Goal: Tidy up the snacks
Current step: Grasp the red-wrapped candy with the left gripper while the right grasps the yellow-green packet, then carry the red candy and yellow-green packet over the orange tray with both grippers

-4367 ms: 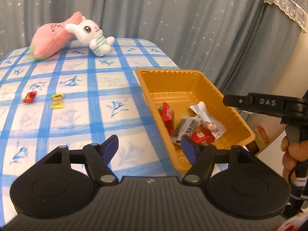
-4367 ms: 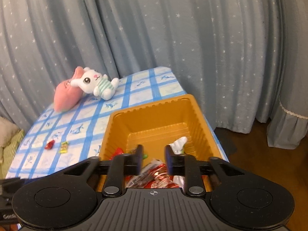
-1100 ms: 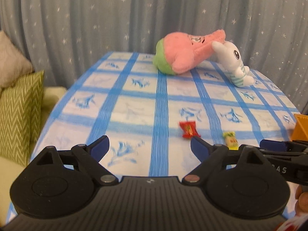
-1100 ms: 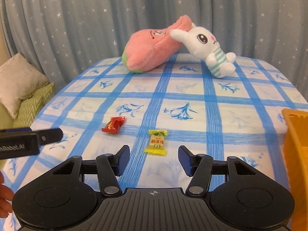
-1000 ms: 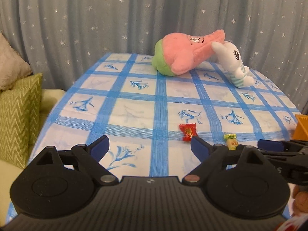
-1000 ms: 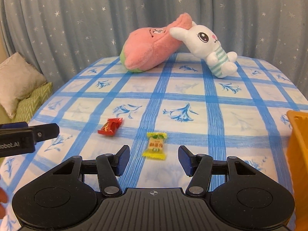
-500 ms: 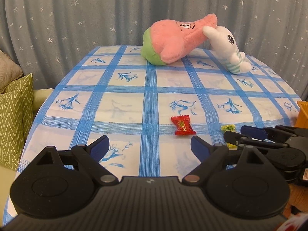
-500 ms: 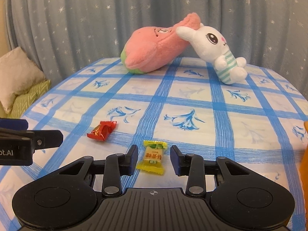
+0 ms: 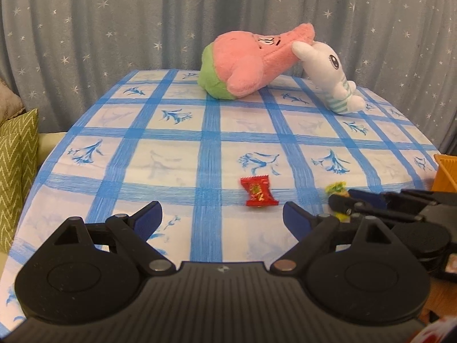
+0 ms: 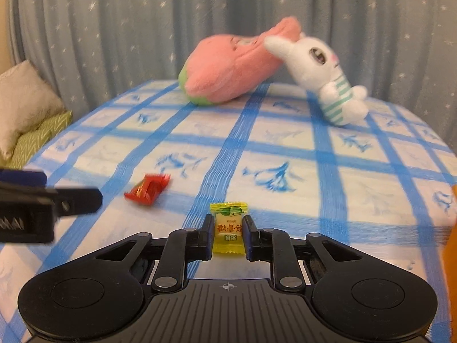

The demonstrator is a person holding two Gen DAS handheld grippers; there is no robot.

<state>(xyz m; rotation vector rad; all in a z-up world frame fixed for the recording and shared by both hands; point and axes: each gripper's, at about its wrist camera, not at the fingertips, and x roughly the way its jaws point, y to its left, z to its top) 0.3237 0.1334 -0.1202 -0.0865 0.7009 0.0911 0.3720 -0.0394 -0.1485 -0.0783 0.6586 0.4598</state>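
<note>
A yellow wrapped candy (image 10: 228, 228) lies on the blue-checked tablecloth (image 10: 285, 148), and my right gripper (image 10: 228, 233) is shut on it, a pad pressed against each side. A red wrapped candy (image 10: 148, 190) rests on the cloth a little to the left. In the left wrist view that red candy (image 9: 258, 191) sits just ahead of my left gripper (image 9: 222, 217), which stands open with nothing between its fingers. At the right of that view the right gripper (image 9: 342, 203) holds the yellow candy (image 9: 337, 187), mostly hidden.
A pink and green plush (image 9: 248, 65) and a white rabbit plush (image 9: 328, 77) lean together at the table's far end. An orange tray's corner (image 9: 445, 171) shows at the right edge. Green and beige cushions (image 10: 31, 114) lie left of the table. A starred grey curtain hangs behind.
My right gripper sank toward the cloth and its jaws closed from wide apart onto the yellow candy. My left gripper drew closer to the red candy and stayed open.
</note>
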